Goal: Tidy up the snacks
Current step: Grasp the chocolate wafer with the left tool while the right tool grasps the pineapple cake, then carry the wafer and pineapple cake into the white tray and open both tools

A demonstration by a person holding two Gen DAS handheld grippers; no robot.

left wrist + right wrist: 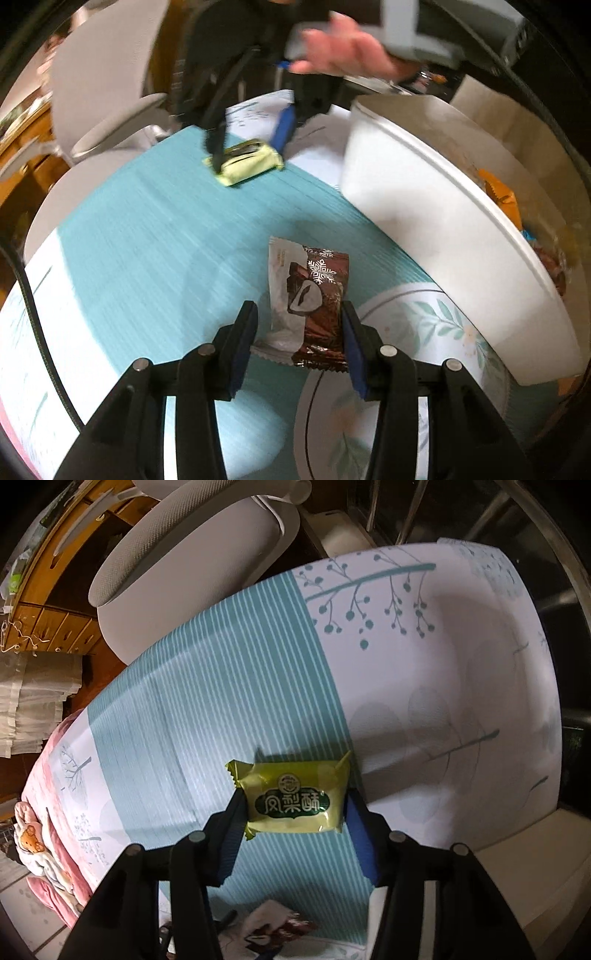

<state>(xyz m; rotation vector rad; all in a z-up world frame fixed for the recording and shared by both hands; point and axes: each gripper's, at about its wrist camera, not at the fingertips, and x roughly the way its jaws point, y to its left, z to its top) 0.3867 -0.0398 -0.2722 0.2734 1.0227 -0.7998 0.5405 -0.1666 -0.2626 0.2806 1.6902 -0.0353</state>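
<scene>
Left gripper [300, 314]: jaws spread wide, low over the surface, its right blue pad [352, 347] just touching what lies between them.
Right gripper [295, 805]: jaws clamped in from both sides, full grip.
Hand [343, 48]: bare, wrapped on the right gripper's body.

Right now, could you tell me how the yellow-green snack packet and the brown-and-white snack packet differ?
The yellow-green packet is plain yellow-green with a dark green label; the brown-and-white packet is glossy brown and white with a snowflake print. The yellow-green packet is gripped at its sides by the right gripper; the brown-and-white packet lies between the open fingers of the left gripper, not yet pinched. Both are small sealed packets with crimped ends, over the striped teal tablecloth.
</scene>
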